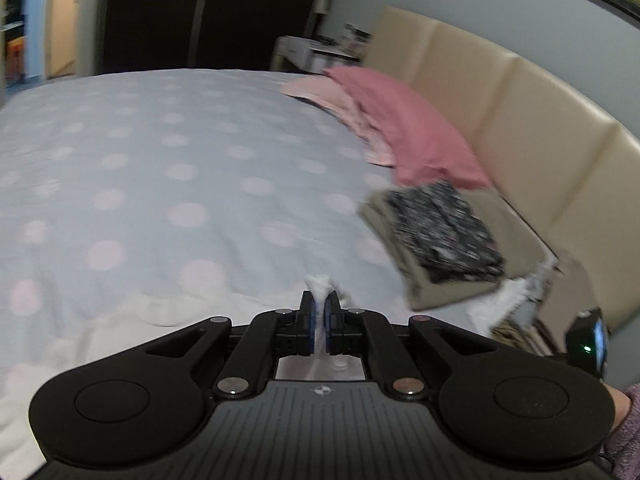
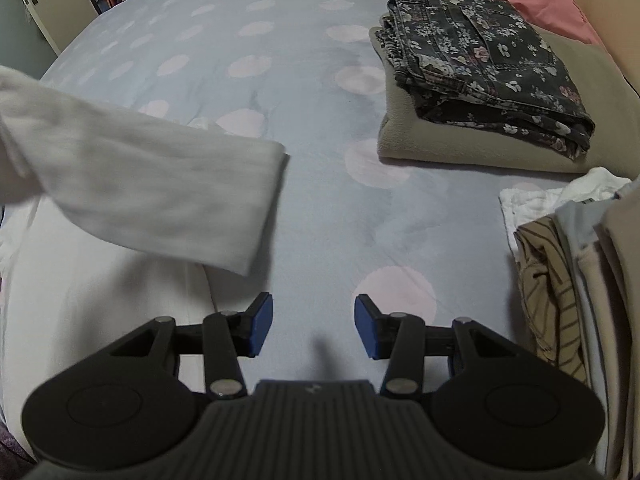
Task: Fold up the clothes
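My left gripper (image 1: 320, 312) pinches the white ribbed knit garment (image 2: 152, 184), sleeve lifted over the polka-dot bedspread (image 2: 312, 208). Right gripper (image 2: 314, 330) wide, empty. I'd lay the sleeve flat across, no bunching.

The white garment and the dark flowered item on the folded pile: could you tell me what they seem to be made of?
White garment: a soft, matte, faintly ribbed knit, probably cotton; it bunches limply where the left tool pinches it. Dark flowered item: looks like printed denim, judging by its thick stitched seams, sewn pocket and stiff folds.
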### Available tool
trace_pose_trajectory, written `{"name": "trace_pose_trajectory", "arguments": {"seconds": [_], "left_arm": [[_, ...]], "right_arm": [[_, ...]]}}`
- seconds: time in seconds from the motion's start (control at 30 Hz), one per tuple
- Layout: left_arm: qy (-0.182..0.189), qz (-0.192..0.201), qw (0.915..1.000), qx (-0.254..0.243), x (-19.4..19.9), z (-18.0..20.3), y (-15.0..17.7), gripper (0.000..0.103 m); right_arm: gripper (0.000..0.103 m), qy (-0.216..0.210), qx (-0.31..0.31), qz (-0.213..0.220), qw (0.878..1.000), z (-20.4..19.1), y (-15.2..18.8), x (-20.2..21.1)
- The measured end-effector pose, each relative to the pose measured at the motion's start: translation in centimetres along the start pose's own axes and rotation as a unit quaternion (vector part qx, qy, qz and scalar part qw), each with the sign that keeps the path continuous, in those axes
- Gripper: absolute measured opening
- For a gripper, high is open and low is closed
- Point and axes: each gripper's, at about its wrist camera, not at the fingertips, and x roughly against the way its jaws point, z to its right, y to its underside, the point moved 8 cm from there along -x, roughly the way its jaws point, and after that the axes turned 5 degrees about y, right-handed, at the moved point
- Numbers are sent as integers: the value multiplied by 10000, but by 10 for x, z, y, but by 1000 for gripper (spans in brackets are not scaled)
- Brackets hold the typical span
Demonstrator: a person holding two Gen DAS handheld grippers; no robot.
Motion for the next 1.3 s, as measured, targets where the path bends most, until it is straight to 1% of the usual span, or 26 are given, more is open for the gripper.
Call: {"name": "trace_pose_trajectory", "arguments": {"seconds": [0.1,0.2,0.27,0.3,0.37,0.53,0.63,0.73,0.77,0.83,0.97,1.07,1.17,1.2,1.27,1.3], "left_arm": [[-259,98,9994,218,20,-40,0,2],[-429,126,9980,448,36,-75,8,2],[-602,87,9965,577,40,-98,16,2],[-693,41,9954,658,41,-112,21,2],[-840,-108,9931,816,37,-135,35,2],[-1102,-609,9853,1159,14,-184,74,2],[-1226,-926,9805,1223,5,-200,91,2],[-1276,-1042,9777,1302,2,-210,99,3],[-1288,-1072,9769,1325,1,-213,100,3],[-1351,-1088,9759,1320,-2,-219,100,3],[-1603,-1124,9697,1459,-5,-243,105,14],[-1870,-1022,9648,1538,3,-262,106,14],[-2009,-900,9612,1661,13,-277,106,15],[-1993,-888,9610,1696,16,-279,106,15],[-1802,-935,9635,1746,18,-275,108,16],[-1668,-968,9660,1719,18,-269,108,20]], "right_arm": [[49,-46,97,4,9999,-10,-4,-4],[48,-146,231,64,9996,-22,-8,-8],[47,-235,316,93,9992,-33,-12,-12],[47,-293,343,109,9989,-39,-14,-15],[36,-386,398,99,9984,-49,-17,-21],[35,-504,411,56,9979,-72,-27,-38],[35,-579,381,41,9976,-85,-33,-46],[35,-660,269,4,9975,-97,-40,-55],[35,-624,251,35,9977,-100,-45,-57],[35,-601,185,95,9980,-102,-56,-62],[35,-616,-228,91,9978,-103,-76,-75],[35,-489,-396,62,9980,-101,-86,-83],[36,-484,-470,52,9977,-101,-93,-88],[36,-489,-471,38,9977,-101,-94,-90],[36,-494,-475,9,9976,-101,-96,-93],[36,-476,-487,-15,9977,-100,-96,-95]]}}
